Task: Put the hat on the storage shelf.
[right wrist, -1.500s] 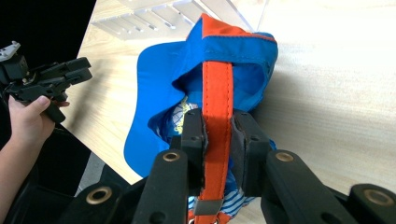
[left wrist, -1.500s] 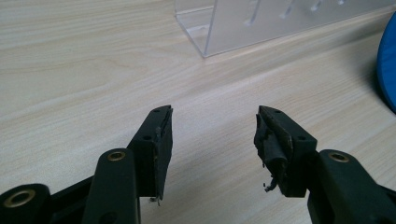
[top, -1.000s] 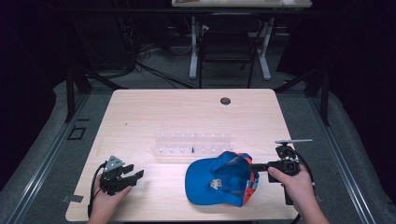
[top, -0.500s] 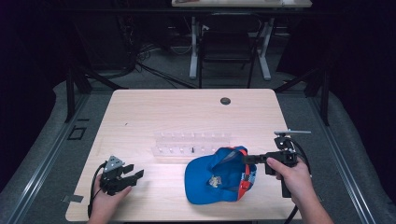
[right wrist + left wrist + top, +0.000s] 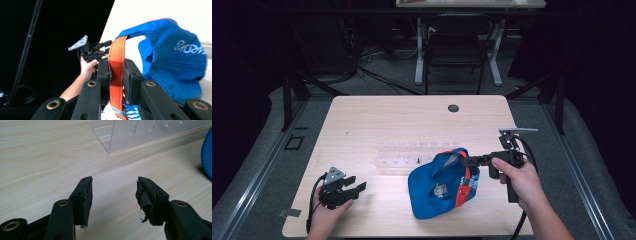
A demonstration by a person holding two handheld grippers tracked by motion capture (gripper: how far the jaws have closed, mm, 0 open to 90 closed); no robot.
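A blue cap (image 5: 437, 186) with an orange strap (image 5: 467, 181) lies on the wooden table (image 5: 377, 120), front and right of centre. My right gripper (image 5: 466, 161) reaches in from the right. It is shut on the orange strap (image 5: 116, 65) and holds the cap's back edge (image 5: 172, 62) up off the table. White lettering shows on the lifted blue cloth. My left gripper (image 5: 355, 188) rests low at the front left, open, with nothing between its fingers (image 5: 86, 195). It stands well apart from the cap, whose blue edge (image 5: 207, 155) shows at the far right of the left gripper view.
A clear acrylic rack (image 5: 404, 154) with small pegs stands mid-table just behind the cap; its near corner (image 5: 117, 135) lies ahead of my left gripper. A dark round hole (image 5: 453, 108) sits near the far edge. Black stands and a chair are beyond the table.
My right gripper has moved left and up with the strap, so the cap's right side has risen and folded over. The left gripper has stayed put.
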